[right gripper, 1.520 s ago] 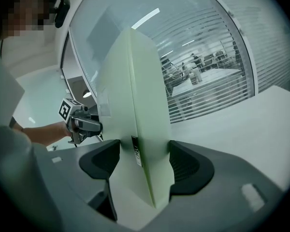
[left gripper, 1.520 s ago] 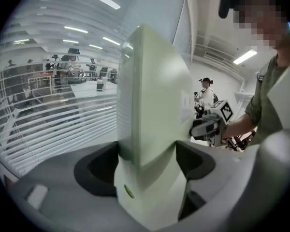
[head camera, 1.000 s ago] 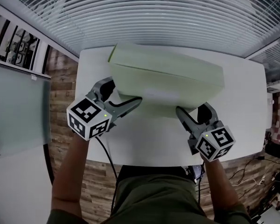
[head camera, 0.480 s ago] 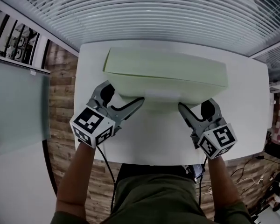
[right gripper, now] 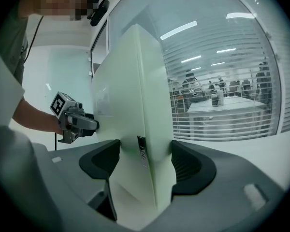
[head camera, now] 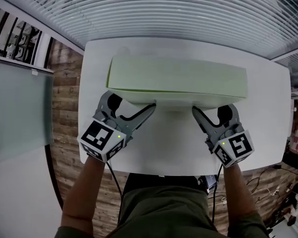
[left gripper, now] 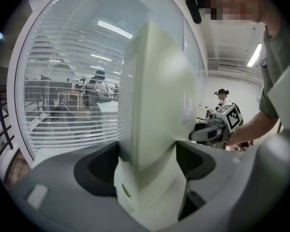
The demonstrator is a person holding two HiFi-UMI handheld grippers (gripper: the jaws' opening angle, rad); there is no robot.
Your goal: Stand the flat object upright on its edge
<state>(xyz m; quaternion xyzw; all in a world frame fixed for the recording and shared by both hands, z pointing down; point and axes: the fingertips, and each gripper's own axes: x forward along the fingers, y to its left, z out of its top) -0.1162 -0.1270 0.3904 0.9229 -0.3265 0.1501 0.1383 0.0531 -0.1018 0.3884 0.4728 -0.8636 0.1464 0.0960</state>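
A large, flat, pale green box (head camera: 179, 78) stands nearly upright on its long edge on the white table (head camera: 164, 148), with its narrow top side facing me. My left gripper (head camera: 148, 108) is shut on the box's near left part. My right gripper (head camera: 196, 112) is shut on its near right part. In the left gripper view the box (left gripper: 154, 105) rises between the jaws of the left gripper (left gripper: 147, 161), which press both faces. The right gripper view shows the same: the box (right gripper: 135, 105) is clamped in the right gripper (right gripper: 145, 161). The box's bottom edge is hidden.
Behind the table runs a window with white blinds (head camera: 169, 9). A glass partition (head camera: 17, 108) stands at the left over the wooden floor (head camera: 64, 128). The table's front edge lies close to my body.
The box has swung up from a slant to nearly upright, so its broad face no longer shows from above. Both grippers stayed shut on it and shifted slightly.
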